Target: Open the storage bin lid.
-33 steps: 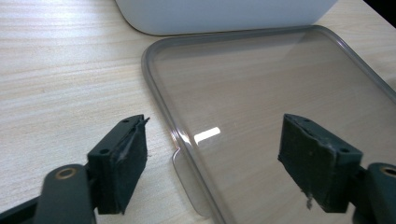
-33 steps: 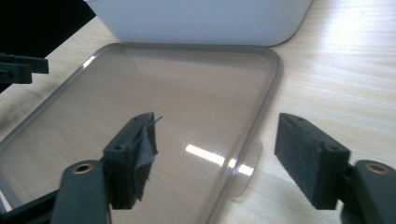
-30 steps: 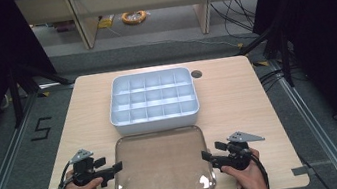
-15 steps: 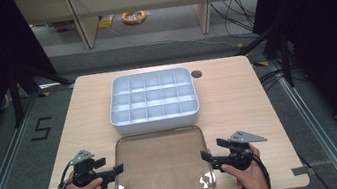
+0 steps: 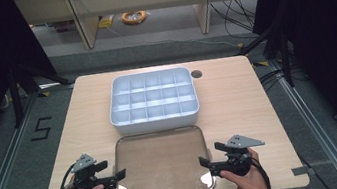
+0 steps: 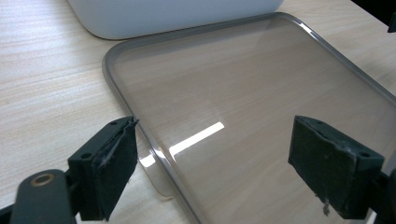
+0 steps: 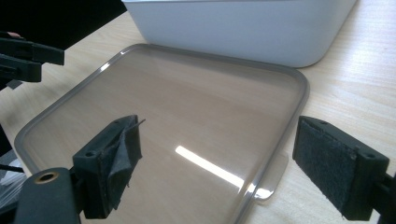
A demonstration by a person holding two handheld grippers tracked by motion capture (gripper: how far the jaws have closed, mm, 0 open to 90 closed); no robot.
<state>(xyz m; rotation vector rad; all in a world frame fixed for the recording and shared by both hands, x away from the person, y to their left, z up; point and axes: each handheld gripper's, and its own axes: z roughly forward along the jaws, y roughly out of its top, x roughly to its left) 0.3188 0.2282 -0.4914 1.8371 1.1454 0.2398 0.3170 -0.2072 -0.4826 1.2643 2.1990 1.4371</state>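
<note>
Your clear, smoke-tinted plastic lid (image 5: 161, 163) with rounded corners lies flat on the pale wooden worktop (image 5: 239, 109), just in front of the white compartmented plastic box (image 5: 153, 101) and close to its near wall. Your left claw (image 5: 113, 177) sits at the lid's left edge, toward the near corner; its jaws have just been opening and now stand released. In the left gripper view the lid's rim and small tab (image 6: 156, 175) lie between the jaws, with neither pad pressing on it. Your right claw (image 5: 207, 163) sits at the lid's right edge, also toward the near corner, and its jaws have just been opening too; they stand wide, straddling the lid's rim (image 7: 275, 154) without gripping it.
</note>
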